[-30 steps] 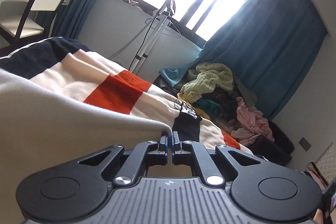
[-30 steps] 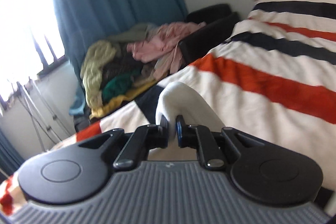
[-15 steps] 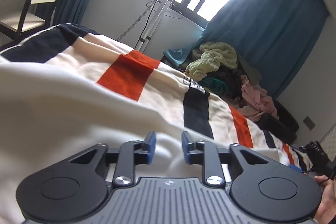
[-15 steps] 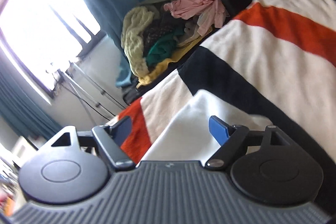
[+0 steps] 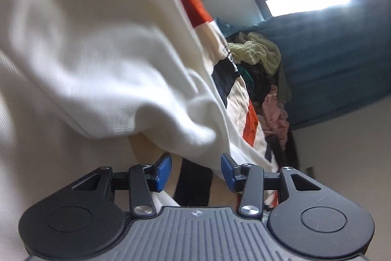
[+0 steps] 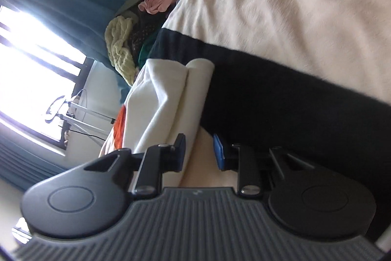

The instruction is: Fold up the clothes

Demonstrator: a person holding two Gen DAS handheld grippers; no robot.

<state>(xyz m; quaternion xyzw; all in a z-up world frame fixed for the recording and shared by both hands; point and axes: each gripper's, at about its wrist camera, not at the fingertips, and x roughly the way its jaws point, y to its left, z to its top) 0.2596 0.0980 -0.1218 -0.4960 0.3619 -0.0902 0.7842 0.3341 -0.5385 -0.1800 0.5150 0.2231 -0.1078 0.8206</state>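
**A:** Left gripper [image 5: 196, 171] has its jaws apart, they've just been opening. A hanging edge of the white garment [image 5: 97, 53] dips between the blue pads [image 5: 163, 170], but they aren't pressing on it.

**B:** And the right gripper [image 6: 199, 151]?

**A:** Narrower gap, jaws have just been closing. There's still daylight between its pads, with the folded edge of the white garment sitting right by the left one. Can't tell if it touches, but nothing's pinched.

**B:** Where's the garment overall?

**A:** Lying on the bed, on top of the striped blanket [image 6: 281, 16] with the orange, cream and navy bands. From the left wrist view it fills most of the frame in soft rumpled folds, a bit blurry.

**B:** Background?

**A:** Pile of clothes [image 5: 261, 58] past the blanket, teal curtain [image 5: 342, 60], bright window [image 6: 29, 60]. Both views are rolled sideways.
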